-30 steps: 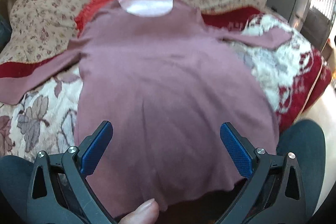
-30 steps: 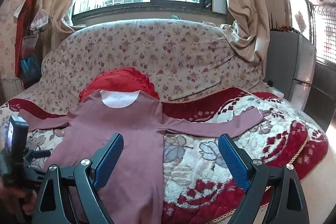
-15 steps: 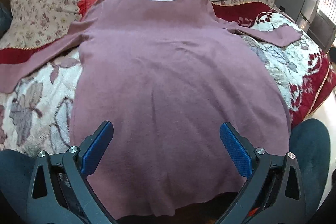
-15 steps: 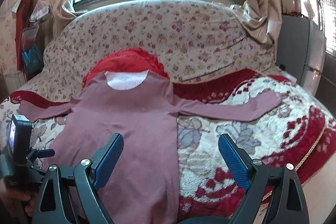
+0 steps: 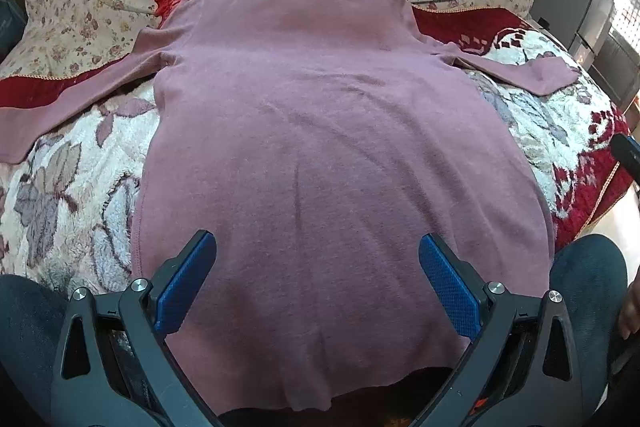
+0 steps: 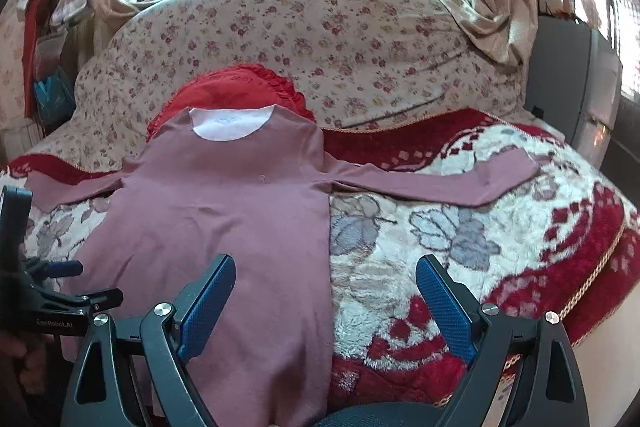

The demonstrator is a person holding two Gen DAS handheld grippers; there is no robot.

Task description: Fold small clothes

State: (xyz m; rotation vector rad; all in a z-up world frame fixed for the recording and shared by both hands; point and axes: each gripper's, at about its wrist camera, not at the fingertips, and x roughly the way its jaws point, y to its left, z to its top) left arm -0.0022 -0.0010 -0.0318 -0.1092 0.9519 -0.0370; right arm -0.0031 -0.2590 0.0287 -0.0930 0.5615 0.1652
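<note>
Looking down both cameras, we note these lines:

Shirt: the mauve long-sleeved shirt lies flat on the blanket, straight ahead of our left gripper, its hem nearest us and hanging over the blanket's front edge.
Sleeves: both spread out sideways; the right one reaches across the blanket ahead of our right gripper.
Collar: at the far end, resting on a red cushion (white lining showing).
Left gripper: our left gripper hovers over the hem with its jaws spread wide, nothing between them.
Right gripper: our right gripper is likewise released and empty, over the shirt's right edge.
Sofa: the flowered sofa back rises beyond the cushion.
</note>
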